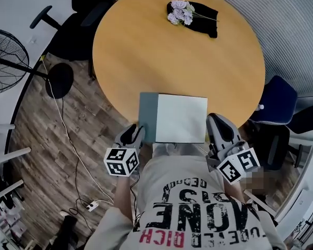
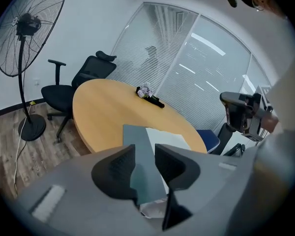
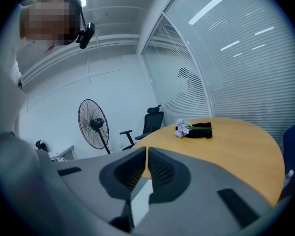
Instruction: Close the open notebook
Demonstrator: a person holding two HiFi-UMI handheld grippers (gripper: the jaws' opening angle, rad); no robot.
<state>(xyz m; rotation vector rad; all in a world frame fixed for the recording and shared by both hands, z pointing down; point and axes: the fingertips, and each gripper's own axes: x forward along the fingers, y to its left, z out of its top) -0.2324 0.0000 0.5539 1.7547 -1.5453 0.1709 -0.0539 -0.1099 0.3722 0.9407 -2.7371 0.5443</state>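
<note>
1. The notebook (image 1: 181,117) lies flat at the near edge of the round worktop (image 1: 146,51), white face up, with a grey-green strip along its left side.
2. My left gripper (image 2: 144,156) sits by its near-left corner, fingers apart and pressing on nothing.
3. My right gripper (image 3: 146,154) hangs by the near-right corner, fingers together and empty.
4. I judge a page is showing, so the closing remains to do, though I can't be sure.

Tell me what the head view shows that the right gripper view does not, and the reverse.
Only the head view: the left gripper and the power strip on the floor. Only the right gripper view: the head camera and the narrow gap between the right gripper jaws. Both: the round table, flowers, fan, black chair and part of the notebook.
</note>
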